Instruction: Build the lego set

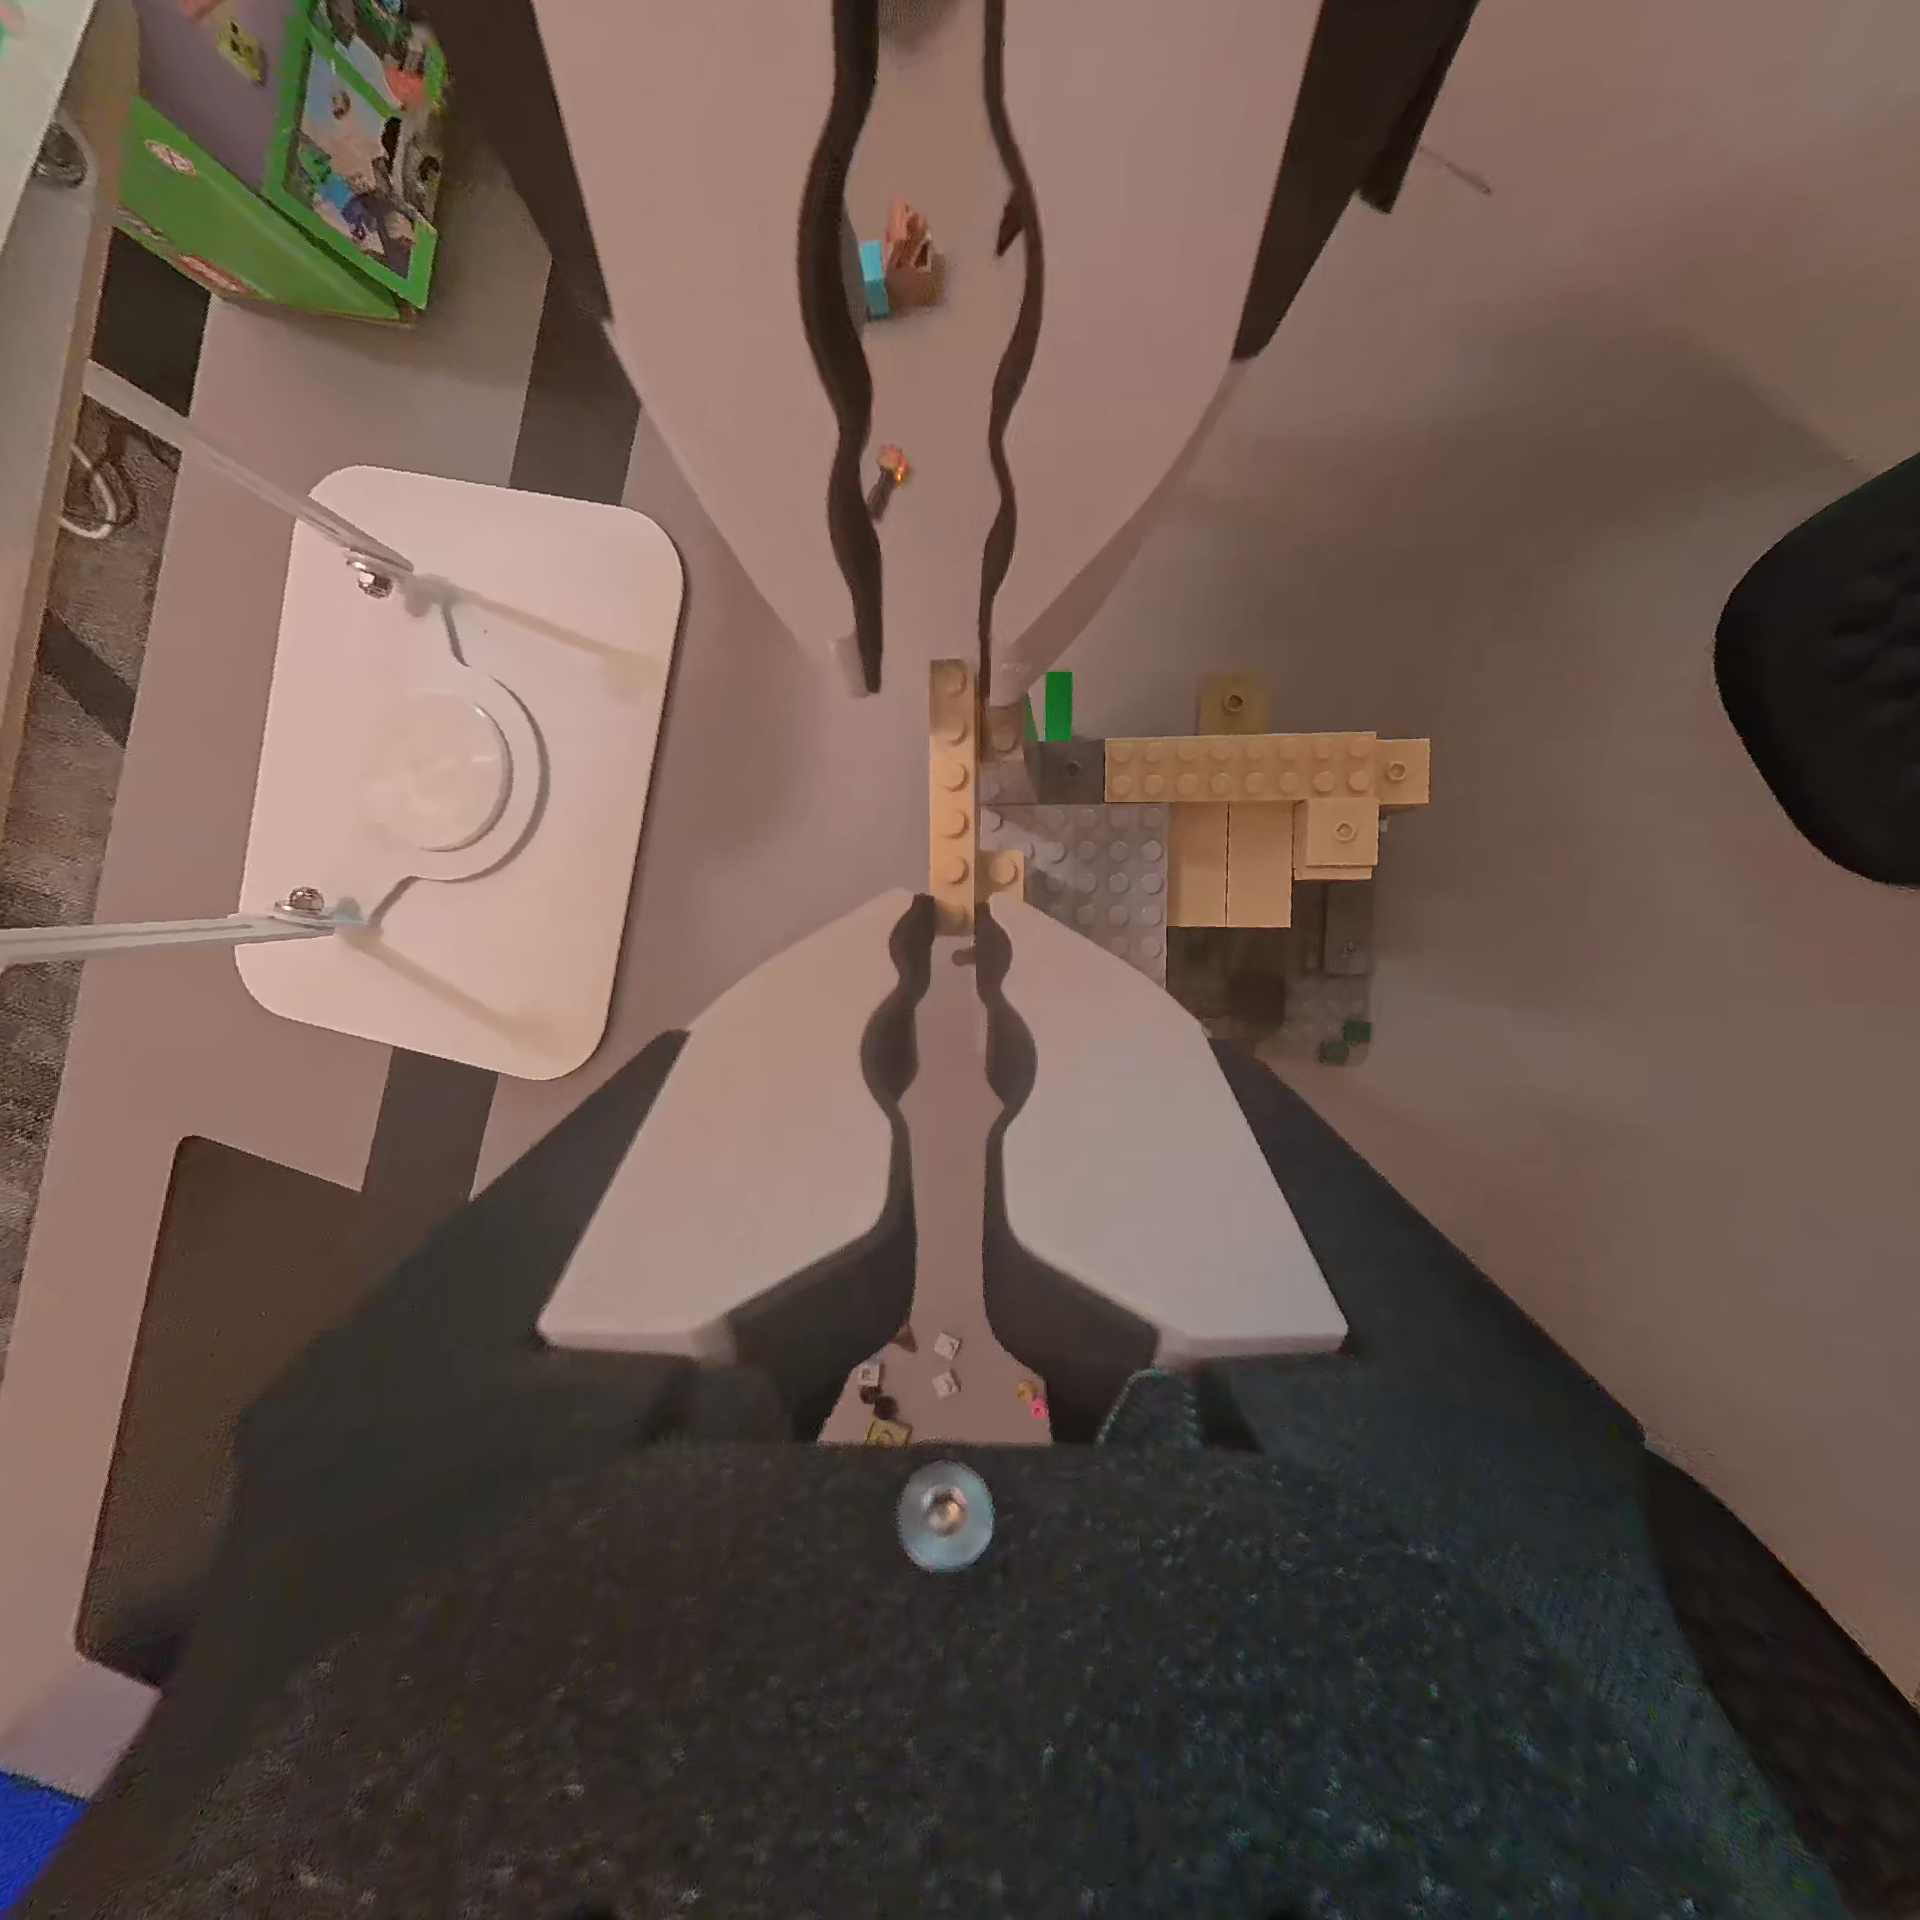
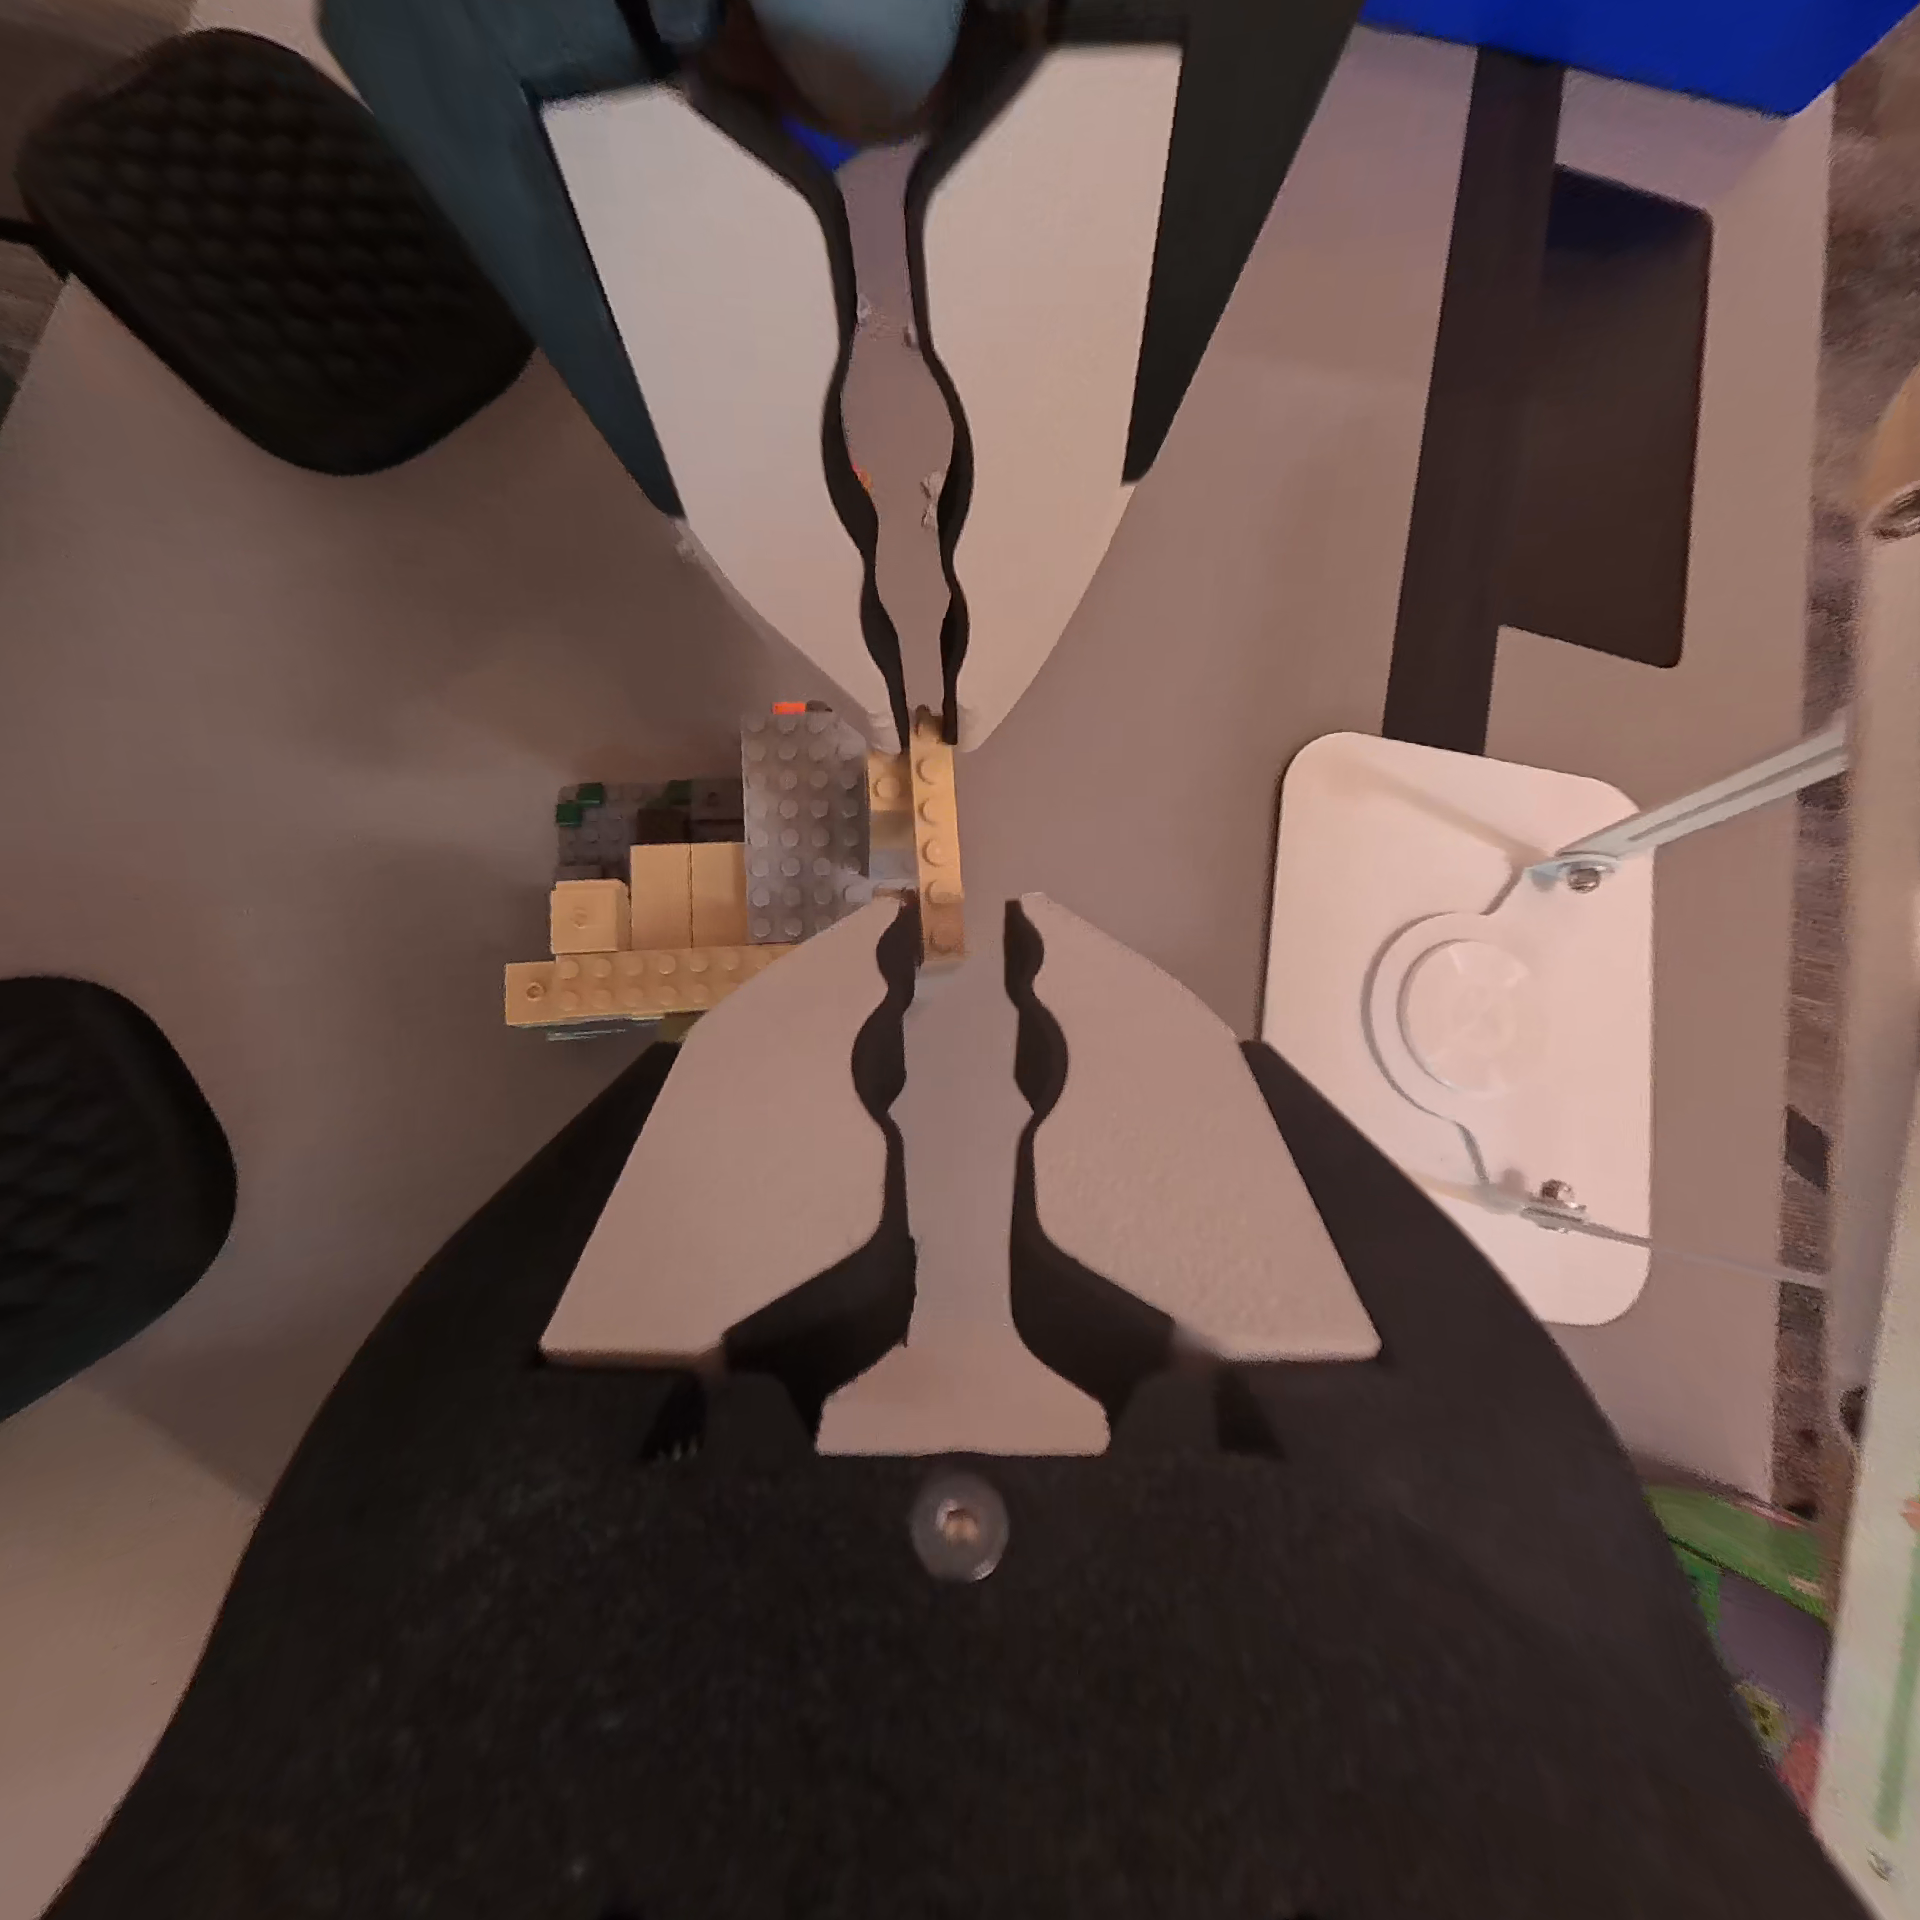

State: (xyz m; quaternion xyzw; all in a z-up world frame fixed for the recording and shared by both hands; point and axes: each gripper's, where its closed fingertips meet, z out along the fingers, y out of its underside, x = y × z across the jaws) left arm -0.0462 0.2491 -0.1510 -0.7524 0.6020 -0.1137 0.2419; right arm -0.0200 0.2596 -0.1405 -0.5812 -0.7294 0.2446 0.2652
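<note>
A long tan studded plate [image 1: 954,790] lies along the edge of a small brick model with a grey studded plate [image 1: 1101,862] and tan bricks [image 1: 1247,769]. My left gripper [image 1: 951,920] is shut on the plate's near end, both pads pressing on it. In the right wrist view the same plate [image 2: 935,831] runs between the two grippers, with the left gripper [image 2: 925,717] clamped on its far end. My right gripper [image 2: 961,920] stands around the other end. Its left finger [image 2: 894,935] touches the plate. Its right finger [image 2: 1029,935] stands apart from it, so it is open.
A white stand base [image 1: 447,769] with metal struts lies beside the model and also shows in the right wrist view [image 2: 1455,1039]. Green boxes [image 1: 291,177] stand at the desk's corner. Black padded chair parts [image 2: 260,249] are nearby. Small loose pieces [image 1: 899,260] lie on the desk. The tips of both grippers are at nearly the same place. The white stand base [image 1: 447,769] is about 25 cm from both grippers' fingertips. It is also in sight in the right wrist view [image 2: 1464,1020].
</note>
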